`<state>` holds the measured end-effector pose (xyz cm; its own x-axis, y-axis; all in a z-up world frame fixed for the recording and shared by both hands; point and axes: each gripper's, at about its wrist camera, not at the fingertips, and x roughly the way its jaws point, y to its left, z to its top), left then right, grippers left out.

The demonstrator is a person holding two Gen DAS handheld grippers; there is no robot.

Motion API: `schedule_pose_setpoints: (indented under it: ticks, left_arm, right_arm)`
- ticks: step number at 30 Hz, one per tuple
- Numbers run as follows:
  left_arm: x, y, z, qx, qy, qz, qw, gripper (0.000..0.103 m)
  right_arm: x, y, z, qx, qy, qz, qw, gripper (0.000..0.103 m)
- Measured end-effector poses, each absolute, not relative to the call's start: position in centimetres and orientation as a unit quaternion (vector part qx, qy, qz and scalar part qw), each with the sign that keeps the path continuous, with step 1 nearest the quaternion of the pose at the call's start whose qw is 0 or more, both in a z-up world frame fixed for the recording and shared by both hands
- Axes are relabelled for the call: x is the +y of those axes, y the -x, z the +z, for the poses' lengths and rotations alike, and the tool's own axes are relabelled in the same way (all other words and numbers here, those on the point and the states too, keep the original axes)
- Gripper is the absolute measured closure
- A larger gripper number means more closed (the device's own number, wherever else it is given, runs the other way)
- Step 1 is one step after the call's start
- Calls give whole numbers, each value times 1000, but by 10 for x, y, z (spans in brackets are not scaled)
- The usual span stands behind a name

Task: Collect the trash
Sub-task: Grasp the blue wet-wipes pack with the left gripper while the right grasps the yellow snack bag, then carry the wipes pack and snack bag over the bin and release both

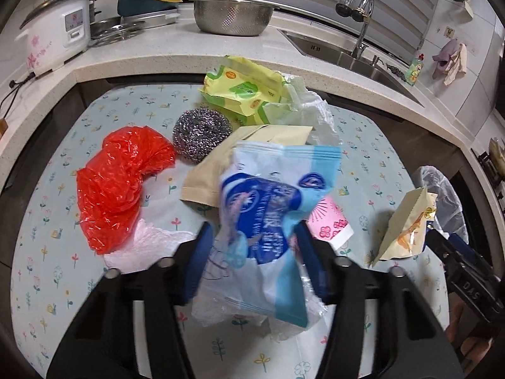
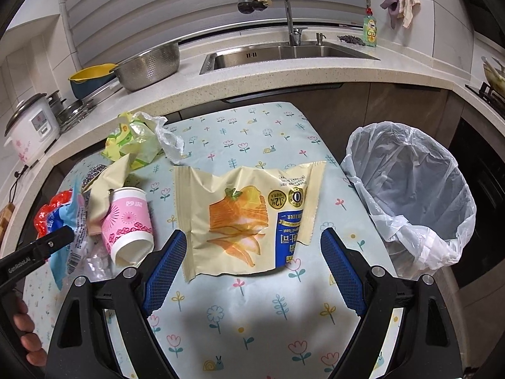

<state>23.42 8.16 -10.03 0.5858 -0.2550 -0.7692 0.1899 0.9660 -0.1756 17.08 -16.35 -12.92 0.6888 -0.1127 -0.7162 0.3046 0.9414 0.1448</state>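
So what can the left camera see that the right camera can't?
Only the left wrist view shows the whole crumpled red plastic bag and the round steel wool scrubber in full; the right view catches only slivers of them.

Only the right wrist view shows the inside of the bin lined with a clear plastic bag, and the front of the cream toast wrapper.

Both show the pink paper cup, the blue and white plastic packet, the steel sink and the white rice cooker.
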Motion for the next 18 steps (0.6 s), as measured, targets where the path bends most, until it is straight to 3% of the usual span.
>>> schedule_pose_setpoints:
  ticks: [6,18]
  left_arm:
    - [76,-228,-87,415,34,-137,899,74]
    - [62,-225,-43,368,45,-155,916,77]
  right_arm:
    - [-173,-172,-133,378,-144,-117,907,20]
    - [-151,-194,-126,371,-142,-85,914,20]
